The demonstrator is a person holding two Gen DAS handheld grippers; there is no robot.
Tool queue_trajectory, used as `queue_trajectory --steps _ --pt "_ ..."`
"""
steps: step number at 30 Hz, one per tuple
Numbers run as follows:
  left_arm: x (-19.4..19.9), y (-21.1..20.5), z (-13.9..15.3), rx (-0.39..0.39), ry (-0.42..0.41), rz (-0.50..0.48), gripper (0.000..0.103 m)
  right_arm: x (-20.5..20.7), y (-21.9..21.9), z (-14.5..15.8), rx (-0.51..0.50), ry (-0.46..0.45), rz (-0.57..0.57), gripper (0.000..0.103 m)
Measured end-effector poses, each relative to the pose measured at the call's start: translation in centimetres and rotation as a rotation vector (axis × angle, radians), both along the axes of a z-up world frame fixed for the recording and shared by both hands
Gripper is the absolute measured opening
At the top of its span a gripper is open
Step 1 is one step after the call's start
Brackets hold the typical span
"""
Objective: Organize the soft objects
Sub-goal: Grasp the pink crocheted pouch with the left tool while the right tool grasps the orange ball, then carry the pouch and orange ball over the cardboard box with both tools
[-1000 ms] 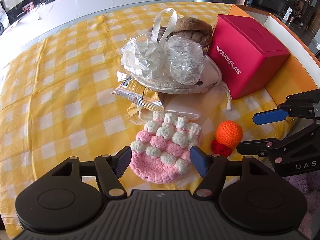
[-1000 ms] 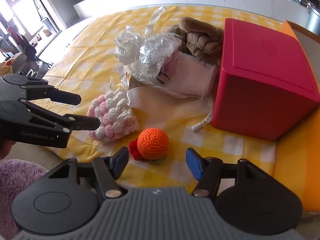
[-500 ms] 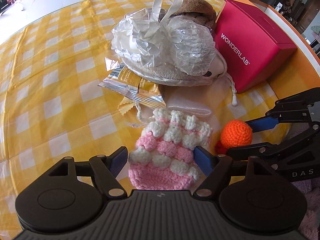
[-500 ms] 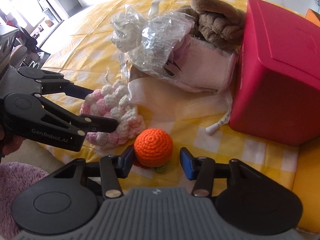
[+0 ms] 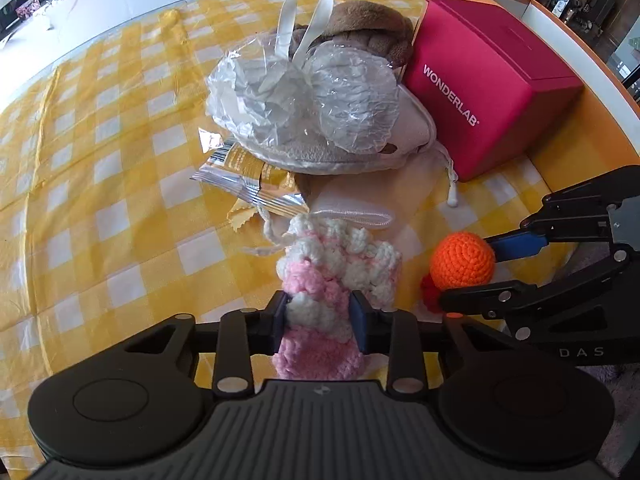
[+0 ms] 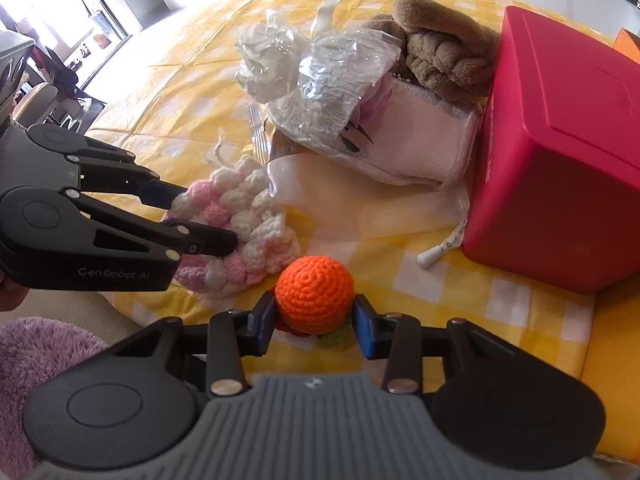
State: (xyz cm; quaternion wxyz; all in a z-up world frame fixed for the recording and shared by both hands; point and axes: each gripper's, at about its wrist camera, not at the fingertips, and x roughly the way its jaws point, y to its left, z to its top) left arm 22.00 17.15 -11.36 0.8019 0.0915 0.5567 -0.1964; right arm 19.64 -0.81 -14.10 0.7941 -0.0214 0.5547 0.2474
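A pink and white crochet pouch point(image 5: 336, 256) lies near the front edge of the yellow checked cloth point(image 5: 100, 184). My left gripper point(image 5: 320, 320) is closing on it, and both pads squeeze its lower half narrow. To its right sits an orange crochet ball point(image 5: 462, 260) with a red and green bit under it. My right gripper point(image 6: 314, 318) is closing around the ball point(image 6: 314, 294), and its blue pads touch both sides. The right wrist view shows the left gripper point(image 6: 206, 220) reaching in from the left onto the pouch point(image 6: 256, 220).
Behind lie a crinkled plastic bag with a white ribbon point(image 5: 304, 96), a brown plush point(image 5: 372, 28), a pale cushion, a gold snack packet point(image 5: 256, 178) and a sheer drawstring bag point(image 5: 372, 196). A red WONDERLAB box point(image 5: 488, 96) stands at the right. Purple fluffy fabric point(image 6: 36, 352) lies below the table edge.
The left jaws went from wide open around the pouch to squeezing it. The right gripper moved forward to the ball and its jaws narrowed until they touched it.
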Motion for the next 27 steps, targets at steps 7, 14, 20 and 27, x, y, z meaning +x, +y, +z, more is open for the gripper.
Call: queue_trajectory --steps 7,14,20,27 --pt "-2.2 -1.4 2.9 0.048 -0.031 0.003 0.023 -0.9 -1.3 1.9 -0.009 -0.024 0.004 0.040" --pt "-4.9 -3.5 6.7 0.048 -0.078 -0.002 0.023 -2.6 -3.6 4.3 -0.016 -0.075 -0.002 0.040" --pt "-6.8 -6.8 10.5 0.061 -0.136 -0.030 0.023 -3.9 -6.6 6.6 -0.016 -0.127 -0.006 0.040" --pt "-8.2 -11.7 13.8 0.077 -0.211 -0.085 0.023 -5.3 -10.8 9.6 -0.014 -0.191 -0.035 0.040"
